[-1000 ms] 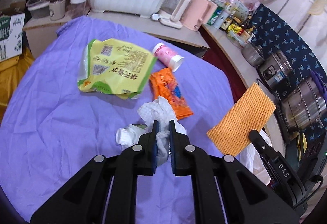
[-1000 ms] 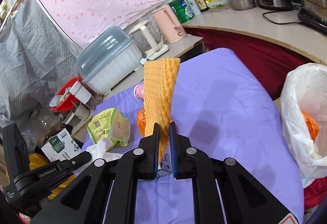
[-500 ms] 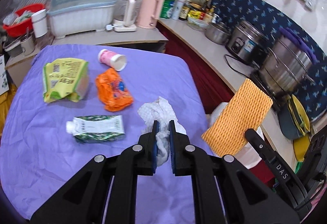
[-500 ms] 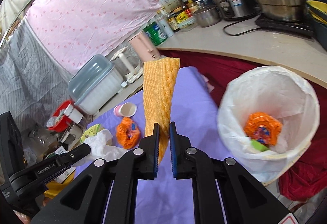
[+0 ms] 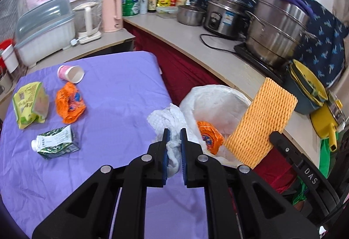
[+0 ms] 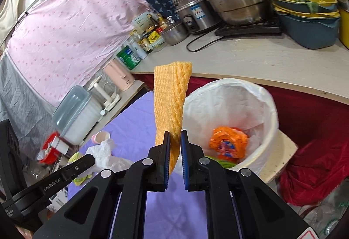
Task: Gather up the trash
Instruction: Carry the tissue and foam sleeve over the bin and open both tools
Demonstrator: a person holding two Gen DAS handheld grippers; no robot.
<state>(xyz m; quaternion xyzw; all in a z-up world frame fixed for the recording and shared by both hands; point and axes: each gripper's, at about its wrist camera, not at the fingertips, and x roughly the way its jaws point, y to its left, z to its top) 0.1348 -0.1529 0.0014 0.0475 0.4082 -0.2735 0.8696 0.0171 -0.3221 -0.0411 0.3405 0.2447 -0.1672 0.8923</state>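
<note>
Trash is being carried to the bin at right of centre: the left gripper pinches a crumpled tissue at the bin's near rim, the right gripper clamps yellow foam netting beside it, so both likely need moving over the opening before letting go.

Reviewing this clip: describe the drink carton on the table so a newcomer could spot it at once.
Start at the purple tablecloth in the left wrist view and look along its left side. Nearest the camera there, below the yellow-green bag and the orange wrapper, the drink carton lies on its side. It alone is boxy, green-and-white patterned, with a white screw cap.
</note>
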